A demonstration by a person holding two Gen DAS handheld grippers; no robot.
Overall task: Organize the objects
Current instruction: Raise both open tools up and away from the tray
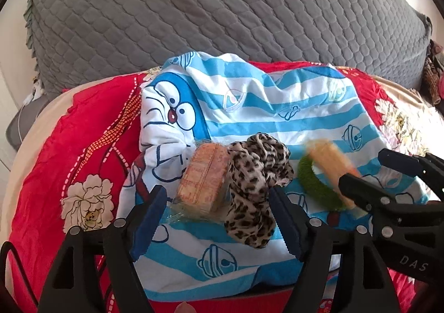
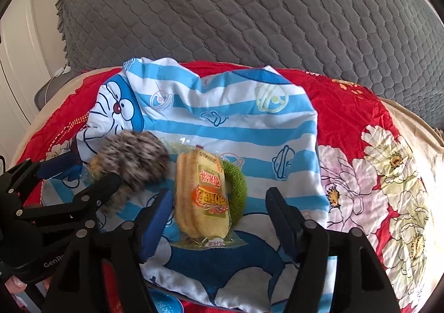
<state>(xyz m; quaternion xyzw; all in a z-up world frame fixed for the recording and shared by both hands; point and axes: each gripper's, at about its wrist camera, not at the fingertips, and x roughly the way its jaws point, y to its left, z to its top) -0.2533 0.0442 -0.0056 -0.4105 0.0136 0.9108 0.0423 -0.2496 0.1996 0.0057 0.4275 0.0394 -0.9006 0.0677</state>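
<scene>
A blue-and-white striped cartoon cloth (image 1: 249, 107) lies spread on a red floral sheet. On it lie a wrapped orange snack pack (image 1: 204, 177), a leopard-print scrunchie (image 1: 258, 177), a green knitted ring (image 1: 316, 185) and a yellow wrapped snack (image 2: 204, 196). My left gripper (image 1: 219, 218) is open, its fingers on either side of the orange pack and scrunchie. My right gripper (image 2: 219, 215) is open around the yellow snack, which lies over the green ring (image 2: 238, 185). The scrunchie (image 2: 133, 154) is blurred in the right wrist view.
A grey quilted cover (image 1: 222, 4) rises behind the cloth. The red floral sheet (image 2: 360, 160) extends to the right and left. A blue round lid (image 2: 163, 303) shows at the near edge. A grey object (image 1: 19, 124) sits far left.
</scene>
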